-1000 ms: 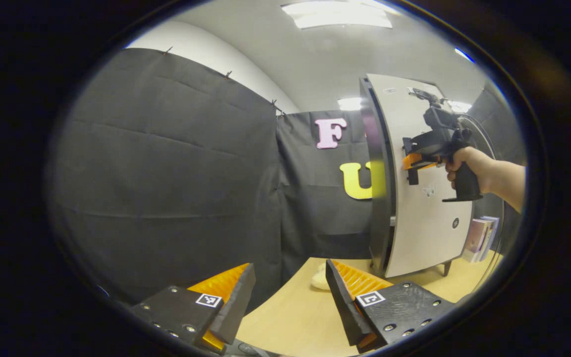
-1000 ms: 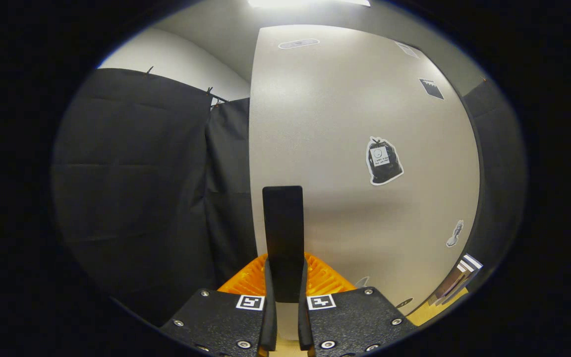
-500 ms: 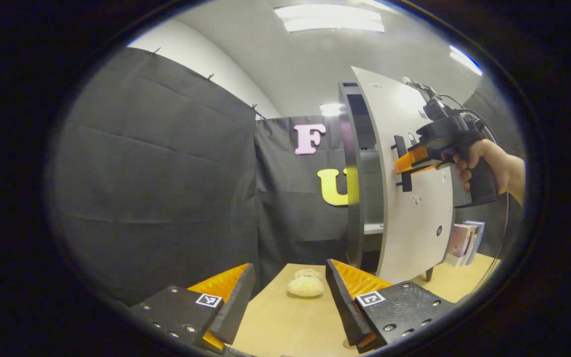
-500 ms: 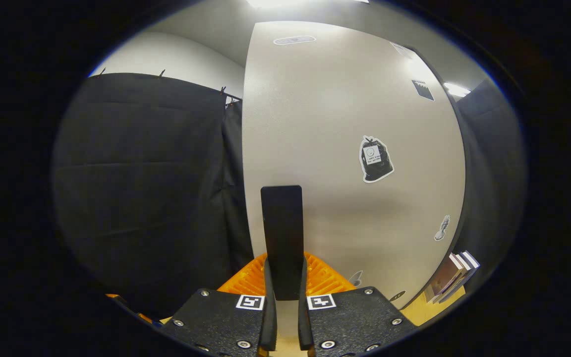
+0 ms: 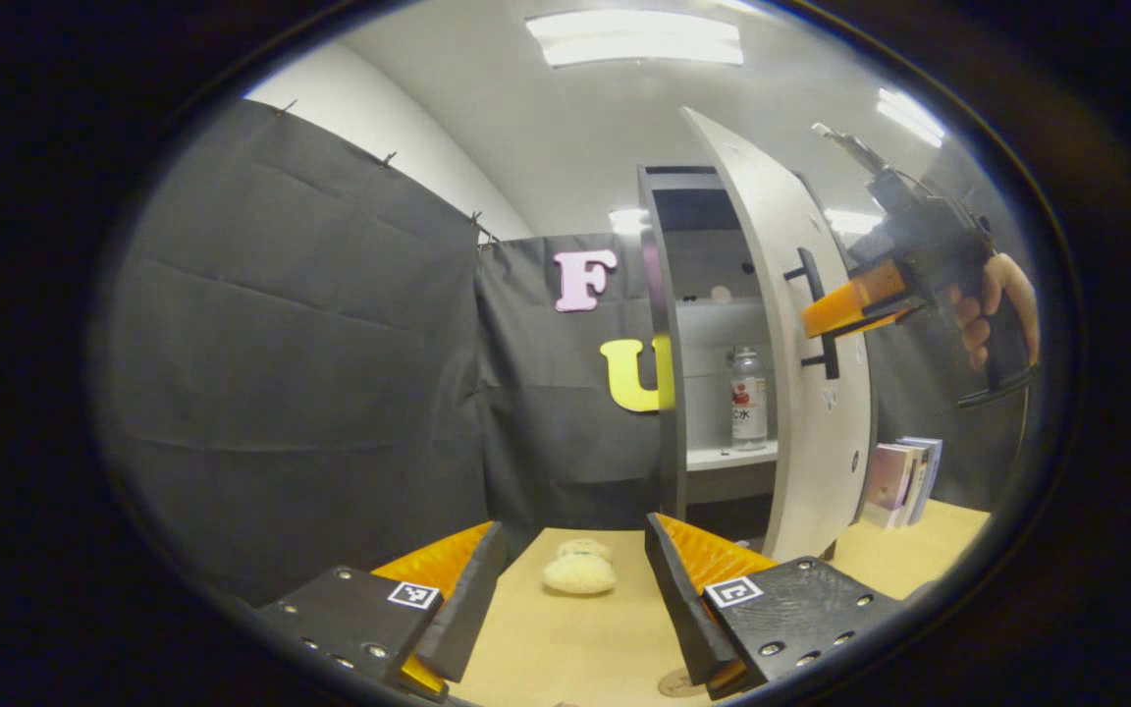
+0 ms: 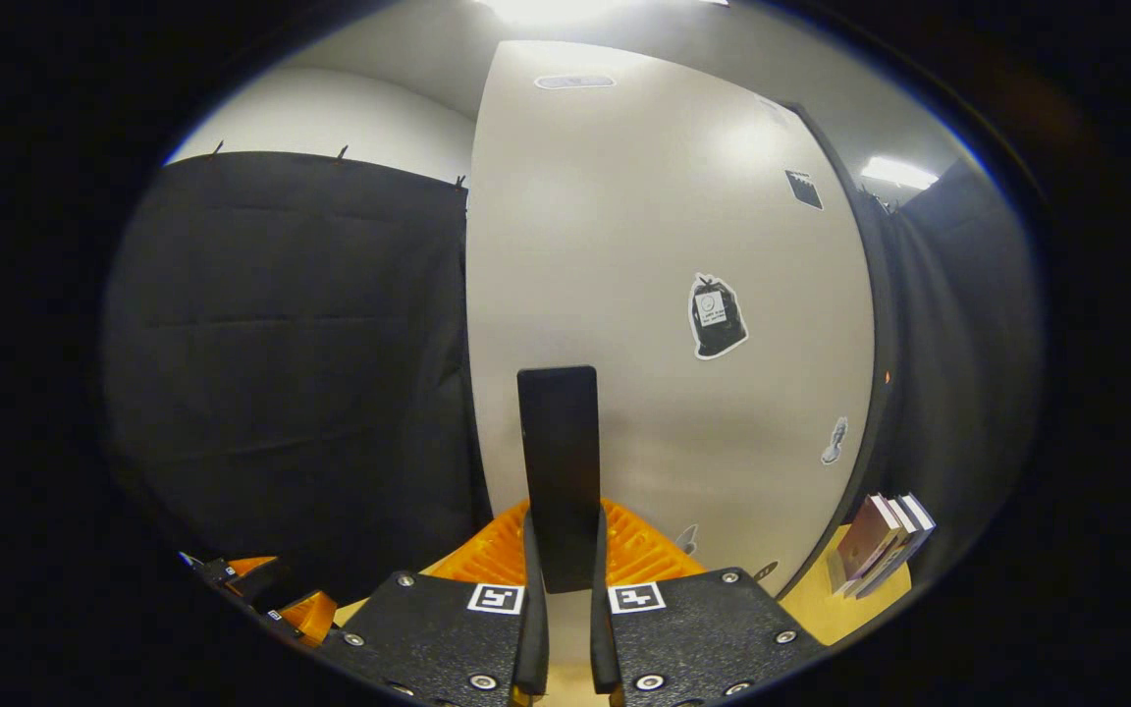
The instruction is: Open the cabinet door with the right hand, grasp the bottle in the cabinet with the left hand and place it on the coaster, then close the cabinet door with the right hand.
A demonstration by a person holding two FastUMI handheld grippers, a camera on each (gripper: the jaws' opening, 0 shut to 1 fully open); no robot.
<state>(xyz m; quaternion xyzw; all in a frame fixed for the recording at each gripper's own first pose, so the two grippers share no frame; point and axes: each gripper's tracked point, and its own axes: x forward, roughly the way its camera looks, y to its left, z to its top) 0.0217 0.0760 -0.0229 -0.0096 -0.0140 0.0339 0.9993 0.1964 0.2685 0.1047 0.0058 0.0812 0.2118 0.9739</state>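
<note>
In the left gripper view our left gripper (image 5: 570,599) hangs low over the pale wooden tabletop (image 5: 575,648) with its fingers spread wide and nothing between them. Straight ahead of it on the tabletop lies a small cream fluffy toy (image 5: 577,572), the only thing between this gripper and the foot of the tall cabinet with a dark frame (image 5: 662,344). Just under its right finger a round thin coaster (image 5: 675,683) peeks out at the near edge of the tabletop. The wide beige cabinet door (image 5: 801,393) stands swung out to the right of the opening, so the way from the left gripper into the shelves is open above the toy. On the light middle shelf (image 5: 730,456) stands a clear plastic bottle with a red label (image 5: 747,401), upright, close to the door side of the compartment; the shelf above it looks bare apart from a small pale round thing we cannot make out. Up and to the right, our right gripper (image 5: 826,312) is pressed onto the black vertical bar handle (image 5: 819,312) on the door's face, a hand (image 5: 993,309) around its grip. In the right gripper view that gripper (image 6: 563,560) has both fingers closed on the handle (image 6: 559,471), the door (image 6: 664,324) close in front with a few small stickers (image 6: 718,316) on it. Beyond the door's far edge a few upright books (image 6: 882,543) stand on the tabletop against the black cloth.
</note>
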